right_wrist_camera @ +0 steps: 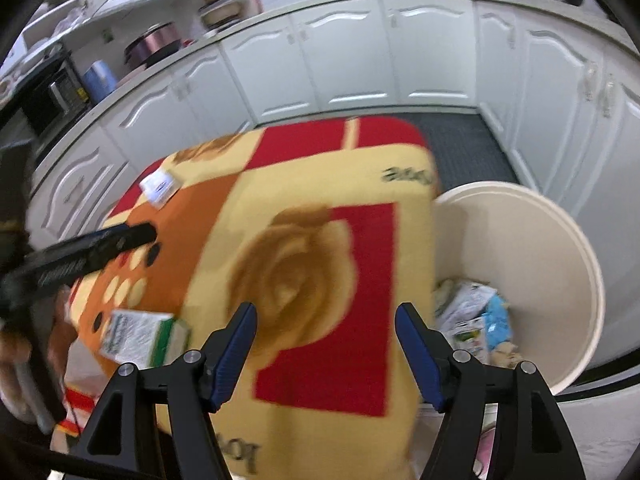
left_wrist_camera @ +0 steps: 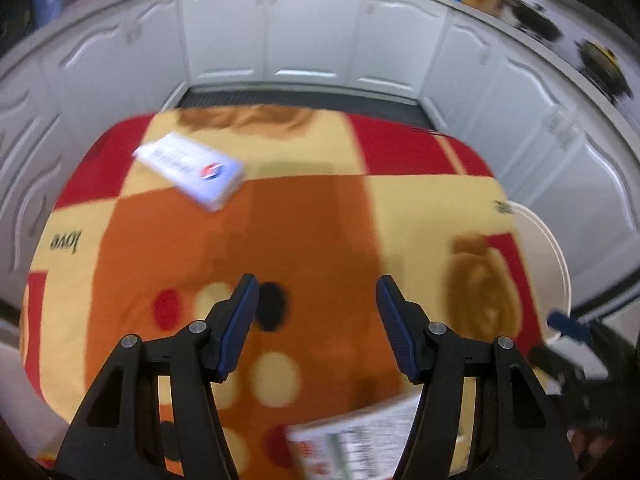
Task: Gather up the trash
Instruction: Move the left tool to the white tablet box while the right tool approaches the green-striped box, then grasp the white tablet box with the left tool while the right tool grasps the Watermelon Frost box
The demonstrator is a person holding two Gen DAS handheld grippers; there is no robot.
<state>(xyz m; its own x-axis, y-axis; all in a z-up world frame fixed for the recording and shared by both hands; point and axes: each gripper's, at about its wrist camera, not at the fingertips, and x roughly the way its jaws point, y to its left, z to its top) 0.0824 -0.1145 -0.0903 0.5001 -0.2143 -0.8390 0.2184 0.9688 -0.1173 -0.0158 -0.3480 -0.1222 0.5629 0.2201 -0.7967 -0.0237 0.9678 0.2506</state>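
Note:
A white and blue flat box (left_wrist_camera: 192, 170) lies on the far left of a table covered with a red, orange and yellow blanket (left_wrist_camera: 304, 216); it also shows in the right wrist view (right_wrist_camera: 160, 186). A green and white carton (right_wrist_camera: 140, 336) lies near the table's front left; its edge shows in the left wrist view (left_wrist_camera: 360, 440). A cream trash bin (right_wrist_camera: 560, 248) stands right of the table with wrappers inside (right_wrist_camera: 476, 320). My left gripper (left_wrist_camera: 318, 292) is open and empty above the table. My right gripper (right_wrist_camera: 326, 320) is open and empty over the table's right side.
White kitchen cabinets (left_wrist_camera: 304, 32) curve behind the table, with a dark floor mat (right_wrist_camera: 460, 148) in front of them. The counter holds pots and boxes (right_wrist_camera: 156, 44). The left gripper shows as a dark bar in the right wrist view (right_wrist_camera: 88, 252).

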